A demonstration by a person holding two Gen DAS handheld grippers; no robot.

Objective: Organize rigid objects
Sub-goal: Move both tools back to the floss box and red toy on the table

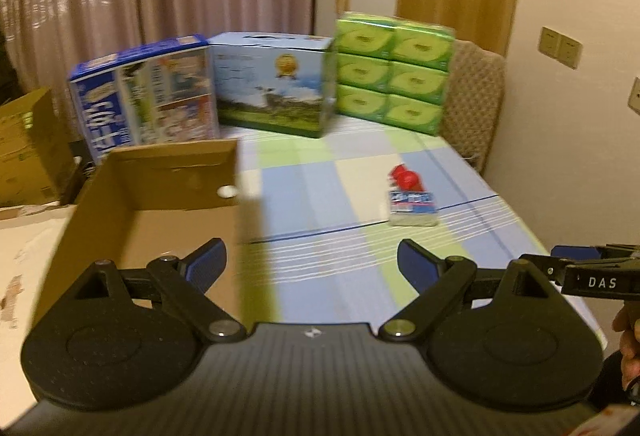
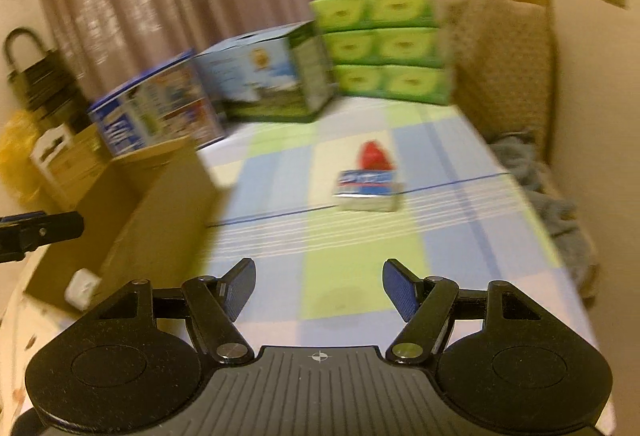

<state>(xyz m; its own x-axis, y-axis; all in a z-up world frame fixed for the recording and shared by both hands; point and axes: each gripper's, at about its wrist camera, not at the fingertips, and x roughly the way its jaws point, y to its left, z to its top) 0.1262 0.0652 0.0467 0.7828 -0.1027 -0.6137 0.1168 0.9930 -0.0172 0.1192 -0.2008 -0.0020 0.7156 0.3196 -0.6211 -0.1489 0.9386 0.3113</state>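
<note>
Cardboard box (image 1: 160,196), plain brown and open at the top, sits at the left of the checked tablecloth (image 1: 320,196), its far wall pierced by a round hole; in the right wrist view a small white object (image 2: 82,288) lies inside it near the front corner. Over the box's near right edge hangs the left gripper (image 1: 312,262), its blue-padded fingers spread wide with nothing between them and touching nothing. Further right, well apart from the box, a small blue-and-white packet (image 1: 412,208) lies flat on the cloth with a red object (image 1: 406,178) just behind it, too blurred to identify. The right gripper (image 2: 319,284) hovers above the bare cloth in front of that packet, fingers likewise parted wide and empty. Open cloth stretches between the box and the packet and from both grippers to it. Along the far edge stand a blue carton (image 1: 148,96), a landscape-printed carton (image 1: 276,88) and a stack of green tissue packs (image 1: 394,72); the table's right edge borders a chair (image 1: 472,104)
</note>
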